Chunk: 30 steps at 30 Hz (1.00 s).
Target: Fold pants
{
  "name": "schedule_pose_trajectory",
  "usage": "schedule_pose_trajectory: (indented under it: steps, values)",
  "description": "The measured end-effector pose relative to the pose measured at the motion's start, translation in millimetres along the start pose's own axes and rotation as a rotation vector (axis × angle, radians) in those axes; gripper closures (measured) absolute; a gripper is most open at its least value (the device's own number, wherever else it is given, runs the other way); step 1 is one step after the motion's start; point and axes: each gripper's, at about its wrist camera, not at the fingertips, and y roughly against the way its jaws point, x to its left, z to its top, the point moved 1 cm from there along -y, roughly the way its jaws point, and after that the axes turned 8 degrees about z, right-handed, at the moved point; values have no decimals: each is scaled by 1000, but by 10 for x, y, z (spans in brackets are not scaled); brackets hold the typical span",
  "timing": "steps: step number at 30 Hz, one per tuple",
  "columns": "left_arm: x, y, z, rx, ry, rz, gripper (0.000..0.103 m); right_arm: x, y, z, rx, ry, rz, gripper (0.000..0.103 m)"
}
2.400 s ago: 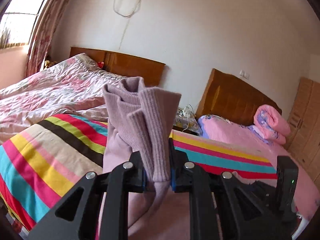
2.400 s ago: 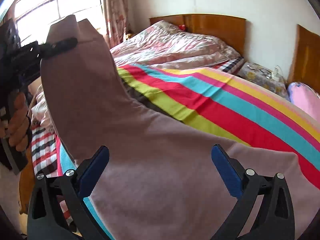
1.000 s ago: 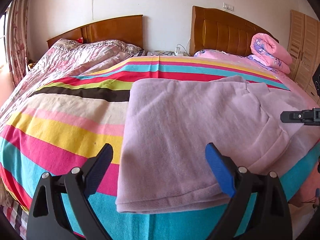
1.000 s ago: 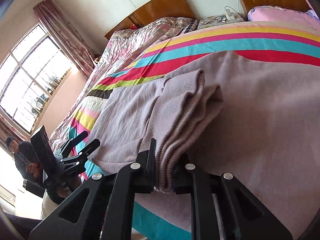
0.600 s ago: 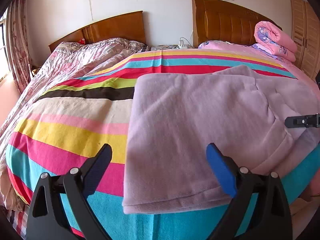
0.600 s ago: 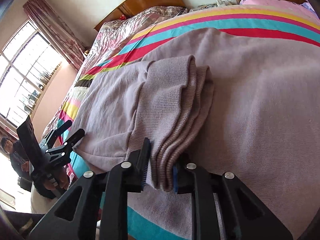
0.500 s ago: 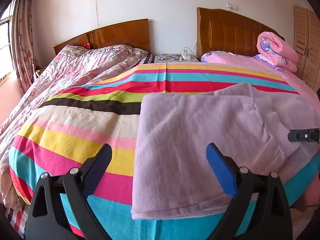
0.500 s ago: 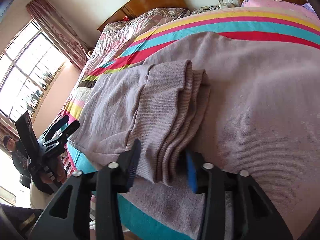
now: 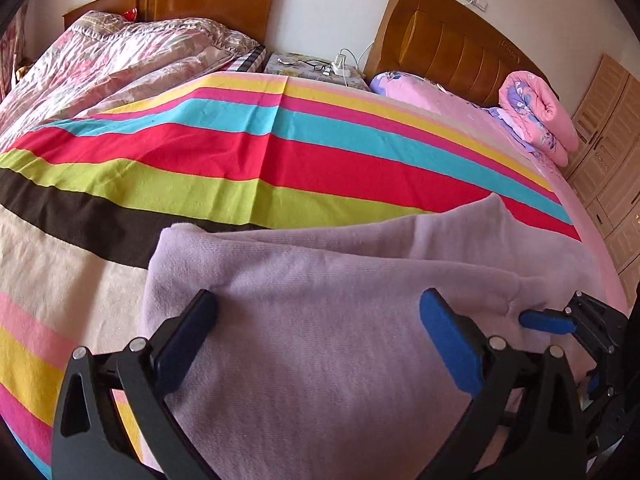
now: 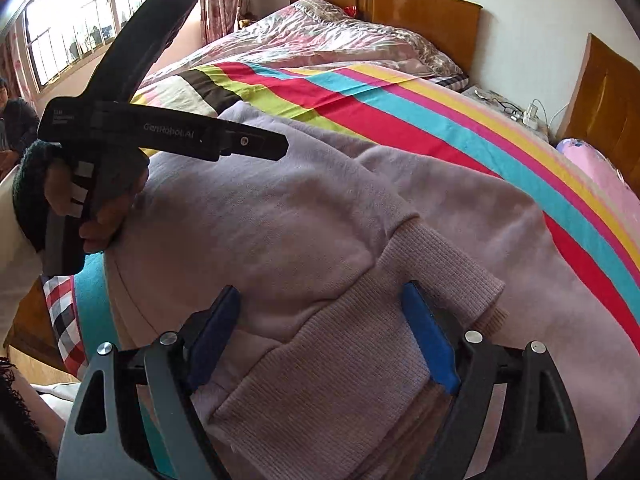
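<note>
The lilac pants lie folded on the striped blanket at the near edge of the bed, their ribbed cuffs stacked on top towards my right. My right gripper hangs just over those cuffs with its jaws spread, one blue pad either side of the ribbing, pinching nothing. My left gripper sits above the smooth folded part, jaws spread wide too, holding nothing. Beyond the blanket lies a floral quilt below a wooden headboard; a rolled pink duvet rests far right.
</note>
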Motion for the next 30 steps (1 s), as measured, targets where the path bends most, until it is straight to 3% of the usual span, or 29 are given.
schedule_pose_trajectory:
  steps: [1,3,5,7,8,10,13,16,19,24,27,30]
  values:
    - [8,21,-11,-16,11,8,2,-9,36,-7,-4,-9,-7,24]
    - [-5,225,-60,-111,24,101,3,32,166,-35,-27,-18,-54,24]
    - [-58,461,-131,-209,-30,105,2,66,295,-123,-46,-17,-50,24]
    - [-83,497,-271,-204,-56,105,2,84,285,-273,-12,-21,-62,23]
    - [-87,435,-339,-175,-72,113,2,76,215,-359,15,-14,-76,22]
    - [-53,234,-426,-89,-82,158,2,53,226,-439,-23,-54,-60,20]
    - [-29,396,-401,-141,-63,174,2,92,379,-451,-27,-62,-100,20]
    - [-167,622,-444,-167,-98,171,2,37,774,-682,-80,-108,-141,20]
    - [-421,767,-556,-153,-137,167,2,-254,1335,-1119,-183,-294,-198,20]
    - [-959,761,-714,-150,-261,166,2,-719,2246,-2180,-430,-692,-234,19]
    - [-1164,548,-772,-96,-340,222,2,-965,2477,-2700,-479,-895,-290,19]
    - [-1129,377,-831,-49,-312,210,1,-1220,2513,-2958,-542,-1030,-233,19]
